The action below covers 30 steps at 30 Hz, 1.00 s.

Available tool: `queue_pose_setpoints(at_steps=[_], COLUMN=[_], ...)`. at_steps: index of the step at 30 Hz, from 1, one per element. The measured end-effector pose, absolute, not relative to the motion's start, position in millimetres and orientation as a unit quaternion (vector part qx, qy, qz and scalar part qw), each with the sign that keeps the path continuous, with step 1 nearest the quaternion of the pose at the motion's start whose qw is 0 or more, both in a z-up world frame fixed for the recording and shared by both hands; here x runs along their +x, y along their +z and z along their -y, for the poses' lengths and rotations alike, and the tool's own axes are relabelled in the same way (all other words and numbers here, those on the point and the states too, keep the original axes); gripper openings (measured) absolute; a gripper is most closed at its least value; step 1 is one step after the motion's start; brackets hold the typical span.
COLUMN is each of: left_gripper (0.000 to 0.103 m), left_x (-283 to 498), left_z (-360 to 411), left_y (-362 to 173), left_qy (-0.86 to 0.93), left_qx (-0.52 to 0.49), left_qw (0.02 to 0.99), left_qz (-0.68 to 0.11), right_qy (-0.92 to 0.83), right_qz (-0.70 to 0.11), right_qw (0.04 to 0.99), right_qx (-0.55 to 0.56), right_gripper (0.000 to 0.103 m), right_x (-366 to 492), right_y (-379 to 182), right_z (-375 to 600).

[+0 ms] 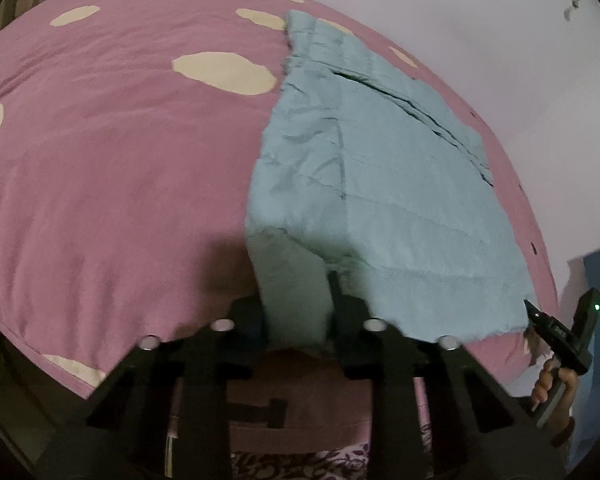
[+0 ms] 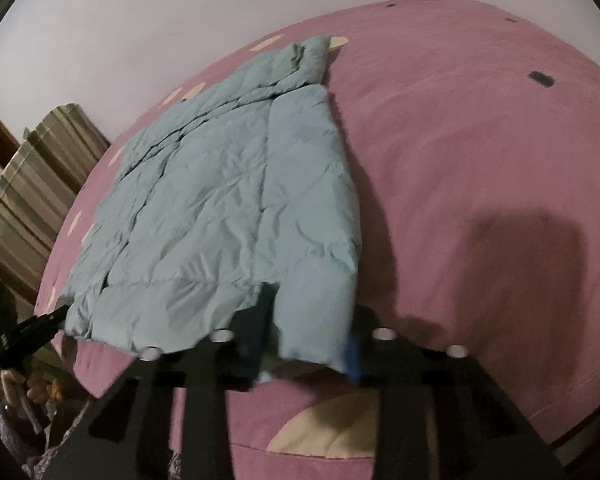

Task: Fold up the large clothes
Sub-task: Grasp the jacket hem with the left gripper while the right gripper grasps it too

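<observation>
A pale blue quilted jacket (image 1: 380, 180) (image 2: 220, 200) lies flat on a pink bed cover (image 1: 100, 160) (image 2: 480, 160) with cream spots, its hem toward me. My left gripper (image 1: 298, 304) is shut on the hem's left corner, and fabric fills the gap between the fingers. In the left wrist view the right gripper (image 1: 534, 310) shows at the far right, pinching the other corner. My right gripper (image 2: 310, 328) is shut on the hem's right corner, which bunches between its fingers. The left gripper (image 2: 48, 322) shows at the jacket's far left corner in that view.
A pale wall (image 1: 500, 20) runs behind the bed. Striped curtains (image 2: 28, 184) hang at the left in the right wrist view. A person's hands (image 1: 556, 384) (image 2: 28, 388) hold the gripper handles at the bed's near edge. Bare pink cover spreads on both sides of the jacket.
</observation>
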<state>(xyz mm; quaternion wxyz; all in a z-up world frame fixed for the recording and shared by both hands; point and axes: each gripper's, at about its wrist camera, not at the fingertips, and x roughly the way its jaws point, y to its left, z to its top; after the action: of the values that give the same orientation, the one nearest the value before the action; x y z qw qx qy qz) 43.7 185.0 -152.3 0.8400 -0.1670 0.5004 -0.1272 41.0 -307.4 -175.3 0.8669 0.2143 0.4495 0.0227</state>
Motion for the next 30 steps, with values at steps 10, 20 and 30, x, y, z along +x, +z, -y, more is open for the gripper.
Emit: queue_pose_setpoints(at_steps=[10, 20, 30], left_gripper=[0.009, 0.008, 0.008], left_x=[61.7, 150.4, 286.0], left_z=[-181.8, -153.4, -134.5], left_y=[-105.5, -49.0, -61.9], left_qy=[-0.131, -0.124, -0.083], left_qx=[-0.17, -0.139, -0.127], left_qw=[0.874, 0.91, 0.912], left_qz=[-0.437, -0.37, -0.381], right_qy=[0.09, 0.107, 0.082], right_qz=[-0.424, -0.354, -0.363], right_qw=[0.861, 0.891, 0.883], right_qx=[0.264, 0.261, 0.288], right_gripper=[0.008, 0.008, 0.008], right_x=[55.0, 146.3, 280.7], right_y=[-150.8, -95.3, -113.1], right_z=[304.9, 314.6, 333.4])
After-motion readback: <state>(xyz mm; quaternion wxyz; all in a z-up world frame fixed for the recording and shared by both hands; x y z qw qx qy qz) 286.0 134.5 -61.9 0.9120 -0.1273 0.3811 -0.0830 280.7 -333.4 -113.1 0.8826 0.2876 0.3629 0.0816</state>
